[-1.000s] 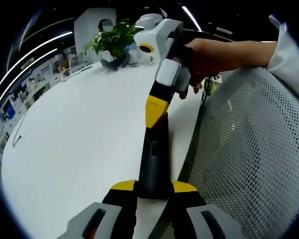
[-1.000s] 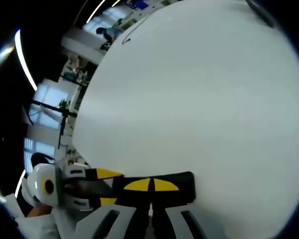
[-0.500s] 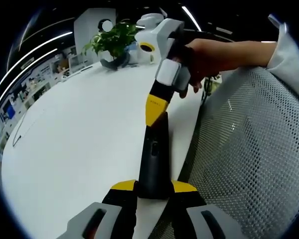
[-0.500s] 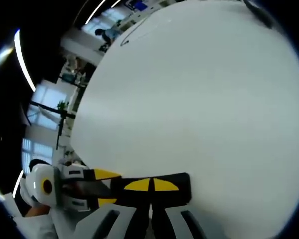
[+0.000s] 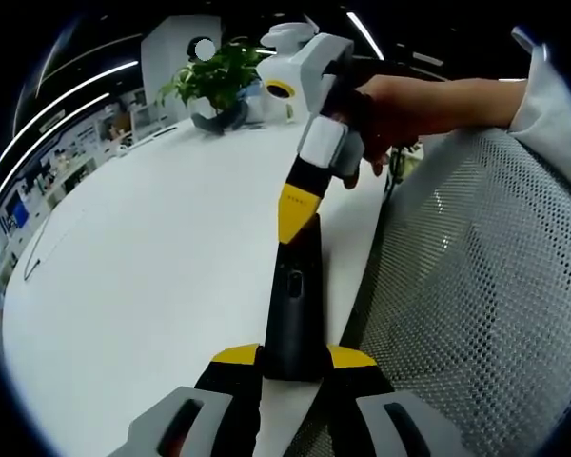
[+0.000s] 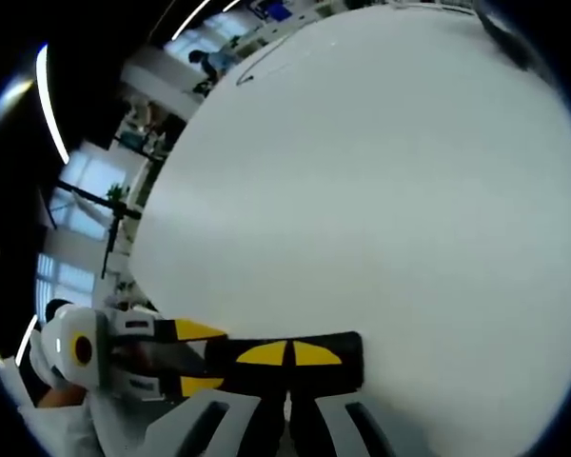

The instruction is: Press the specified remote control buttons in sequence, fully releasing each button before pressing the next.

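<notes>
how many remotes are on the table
1. The black remote control lies near the white table's edge, clamped by the left hand-held gripper, the right hand-held gripper's closed tips pressing it. Others may be out of frame.

An open-plan office: a long white surface (image 5: 152, 248), a grey mesh chair back (image 5: 476, 305) at 3 o'clock, a potted plant (image 5: 219, 76) at 11 o'clock, strip ceiling lights (image 5: 76, 86) and shelving beyond.

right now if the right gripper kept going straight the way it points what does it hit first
The black remote control. The right gripper has its yellow jaws shut together, tips right at the remote's far end, which the left gripper holds. Whether the tips already touch it is unclear; below lies the white table.
</notes>
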{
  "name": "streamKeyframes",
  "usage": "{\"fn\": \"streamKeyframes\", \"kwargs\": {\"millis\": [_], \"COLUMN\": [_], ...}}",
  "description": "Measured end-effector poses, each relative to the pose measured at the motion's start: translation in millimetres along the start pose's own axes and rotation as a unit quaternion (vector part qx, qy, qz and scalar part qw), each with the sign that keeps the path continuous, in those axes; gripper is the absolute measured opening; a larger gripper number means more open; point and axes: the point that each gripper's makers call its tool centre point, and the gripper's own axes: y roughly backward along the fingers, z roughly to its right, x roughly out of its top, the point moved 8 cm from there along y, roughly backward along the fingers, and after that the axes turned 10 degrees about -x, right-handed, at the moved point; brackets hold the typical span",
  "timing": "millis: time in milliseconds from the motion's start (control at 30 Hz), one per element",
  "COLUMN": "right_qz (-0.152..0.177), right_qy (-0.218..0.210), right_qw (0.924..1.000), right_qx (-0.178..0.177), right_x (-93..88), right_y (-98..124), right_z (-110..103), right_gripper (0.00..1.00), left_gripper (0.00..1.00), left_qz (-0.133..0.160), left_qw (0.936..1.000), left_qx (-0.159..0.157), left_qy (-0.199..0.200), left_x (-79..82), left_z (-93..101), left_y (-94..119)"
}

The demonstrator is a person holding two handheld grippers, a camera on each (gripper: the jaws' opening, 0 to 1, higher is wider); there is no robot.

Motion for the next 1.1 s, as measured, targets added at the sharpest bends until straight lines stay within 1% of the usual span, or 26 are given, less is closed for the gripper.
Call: {"fn": "streamKeyframes", "kwargs": {"millis": [100,300,500,733,833,967,1100], "right_qz": [0.000,0.004,-0.004,-0.014,-0.021,-0.017,-0.032], "right_qy": [0.005,0.003,-0.016,-0.012,-0.017,-0.021,-0.026], "right_qw": [1.0000,1.0000,0.9998,0.9996,0.9992,0.9990,0.9982], "right_qx": [-0.005,0.001,0.008,0.023,0.030,0.036,0.043], "right_x": [0.3,0.2,1.8,-0.3,-0.9,0.0,-1.3], "right_y": [-0.2,0.5,1.4,3.5,4.0,5.3,4.3], "right_z": [-0.9,0.1,1.9,-3.8,-4.4,-4.4,-4.8], "right_gripper": [0.00,0.00,0.00,0.00,0.00,0.00,0.00], "left_gripper": [0.24,0.24,0.25,0.25,0.25,0.24,0.24], "left_qz": [0.000,0.000,-0.001,-0.002,-0.009,-0.010,-0.011], "left_qw": [1.0000,1.0000,1.0000,1.0000,0.9999,0.9999,0.9999], "left_qx": [0.000,0.000,0.002,0.002,0.003,0.002,0.002], "left_qy": [0.000,0.000,0.003,0.003,0.005,0.004,0.005], "left_x": [0.1,0.1,0.7,1.1,2.3,2.2,2.1], "left_z": [-0.1,0.3,0.7,0.6,0.7,0.4,-0.4], "left_y": [-0.1,0.1,-0.3,-0.4,-0.9,-0.8,-0.4]}}
